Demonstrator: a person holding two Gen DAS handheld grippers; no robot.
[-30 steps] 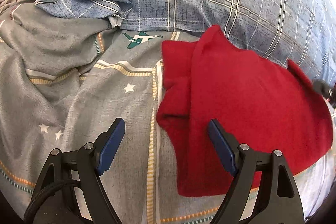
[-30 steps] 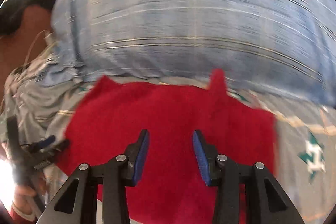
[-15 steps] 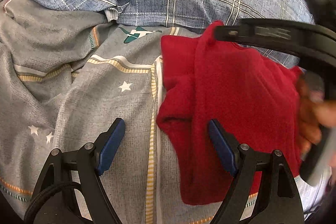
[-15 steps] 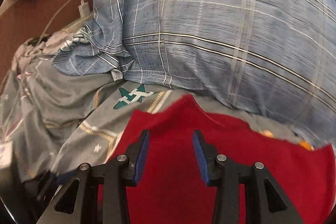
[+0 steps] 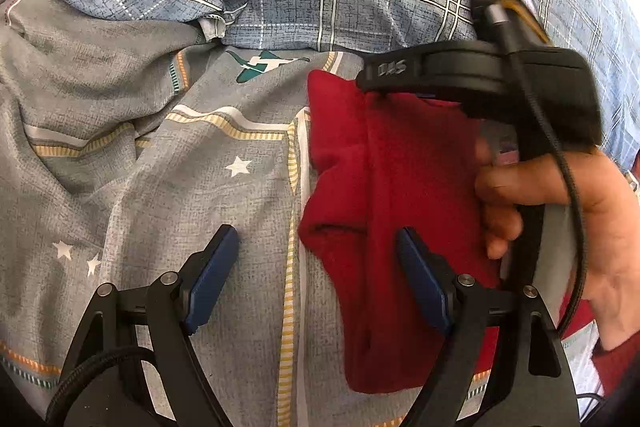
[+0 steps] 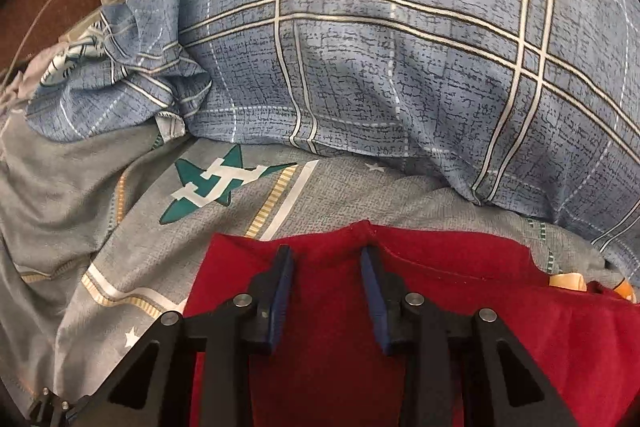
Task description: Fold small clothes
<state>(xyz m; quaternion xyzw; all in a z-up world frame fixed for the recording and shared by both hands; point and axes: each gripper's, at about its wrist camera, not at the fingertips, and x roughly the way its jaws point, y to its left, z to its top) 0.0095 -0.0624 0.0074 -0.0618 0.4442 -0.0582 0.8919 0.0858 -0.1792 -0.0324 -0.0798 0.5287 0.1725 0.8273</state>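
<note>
Lying on the grey star-print bedsheet [image 5: 168, 163], just below the blue plaid pillow [image 6: 400, 47], is the red garment [image 5: 384, 195], its long axis running from the pillow edge down toward the cameras. Right gripper [image 6: 327, 259]: nearer hand for the coming move, poised over the garment's pillow-side hem, where a small raised peak of red cloth sits between the narrowed jaws; pads not visibly pressing it, so released. Left gripper [image 5: 316, 251]: spread wide, empty, straddling the garment's left edge, one finger over the sheet, the other over red cloth. Change from the earlier frames: the right gripper and the person's hand [image 5: 560, 195] have come in over the garment, its jaws have just been closing; left gripper and garment are unchanged.
</note>
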